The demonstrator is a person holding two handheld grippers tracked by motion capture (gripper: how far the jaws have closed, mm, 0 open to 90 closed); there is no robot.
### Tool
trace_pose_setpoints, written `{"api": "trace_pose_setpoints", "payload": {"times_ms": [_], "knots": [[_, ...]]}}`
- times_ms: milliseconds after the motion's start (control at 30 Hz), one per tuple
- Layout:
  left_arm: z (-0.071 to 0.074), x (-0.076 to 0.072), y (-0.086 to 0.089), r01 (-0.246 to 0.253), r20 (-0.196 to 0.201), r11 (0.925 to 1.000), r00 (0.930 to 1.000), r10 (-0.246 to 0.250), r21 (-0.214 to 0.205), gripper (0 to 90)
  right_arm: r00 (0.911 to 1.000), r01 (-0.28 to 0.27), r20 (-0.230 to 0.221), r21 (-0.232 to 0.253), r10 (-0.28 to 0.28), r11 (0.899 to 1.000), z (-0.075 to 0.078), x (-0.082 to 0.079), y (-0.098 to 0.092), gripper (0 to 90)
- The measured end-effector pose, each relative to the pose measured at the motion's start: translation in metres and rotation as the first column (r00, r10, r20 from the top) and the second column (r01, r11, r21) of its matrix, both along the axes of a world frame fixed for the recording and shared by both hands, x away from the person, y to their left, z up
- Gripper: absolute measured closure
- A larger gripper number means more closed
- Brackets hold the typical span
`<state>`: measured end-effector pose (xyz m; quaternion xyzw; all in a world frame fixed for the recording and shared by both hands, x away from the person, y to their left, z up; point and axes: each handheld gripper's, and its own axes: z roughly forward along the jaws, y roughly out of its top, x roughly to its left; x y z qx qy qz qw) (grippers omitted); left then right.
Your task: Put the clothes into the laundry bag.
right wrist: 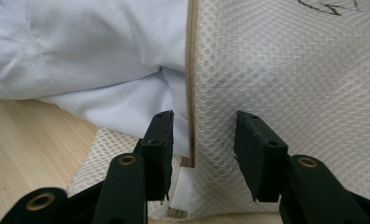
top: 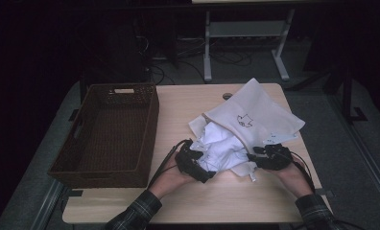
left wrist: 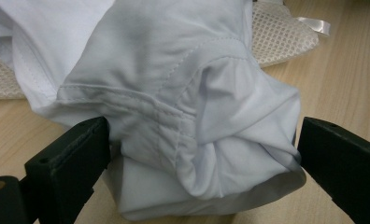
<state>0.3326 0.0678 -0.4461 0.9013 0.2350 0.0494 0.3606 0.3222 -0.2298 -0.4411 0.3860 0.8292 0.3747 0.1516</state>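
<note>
pale wood grain runs across the table [top: 255, 201] in the high view, where a dark woven basket [top: 109, 136] stands on its left half with nothing visible inside. to its right lies a white mesh bag [top: 255, 115] bearing a small dark drawing [top: 244, 120], and a crumpled white garment [top: 219, 148] spills from the bag's near edge toward you. your left gripper [top: 194, 162] sits at the garment's left side and your right gripper [top: 269, 155] at the bag's near right corner; from up here you cannot tell how either pair of jaws stands. your plaid sleeves [top: 135, 213] come in from the bottom edge.

the left gripper view gives what the high view hides: the left gripper [left wrist: 204, 154] has its jaws wide apart with a bunched fold of the garment [left wrist: 183, 93] between them, seams and gathered stitching showing. the left jaw touches the cloth, and the right jaw stands just beside it. the mesh bag [left wrist: 281, 37] lies behind on the table [left wrist: 351, 70], with a shiny white tag [left wrist: 314, 24] at its edge.

the right gripper view shows the right gripper [right wrist: 204, 149] with jaws apart, straddling the bag's tan zipper [right wrist: 190, 84] edge; the mesh bag [right wrist: 290, 84] lies between and beyond the jaws, not pinched. the garment [right wrist: 80, 56] pokes out left of the zipper, and a white label [right wrist: 179, 193] hangs low between the jaws. a corner of the drawing [right wrist: 330, 6] peeks at the top.
</note>
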Motion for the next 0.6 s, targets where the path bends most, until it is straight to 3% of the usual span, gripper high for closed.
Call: {"api": "trace_pose_setpoints", "payload": {"times_ms": [200, 467, 600], "knots": [[-0.006, 0.001, -0.002, -0.008, -0.007, 0.9996, 0.9999, 0.009, 0.027, 2.8, 0.9994, 0.031, -0.014, -0.036, -0.031, 0.999, -0.007, 0.004, 0.004, 69.1], [-0.017, 0.003, -0.003, -0.015, -0.007, 0.9969, 0.9999, 0.015, 0.077, 4.8, 0.9996, 0.014, -0.022, -0.06, -0.015, 0.998, -0.008, 0.003, 0.006, 82.7], [-0.021, 0.0, -0.005, -0.008, 0.032, 0.9949, 0.9995, 0.005, 0.101, 11.7, 0.9995, 0.011, -0.029, -0.043, -0.013, 0.999, -0.005, 0.003, 0.003, 85.6]]}}
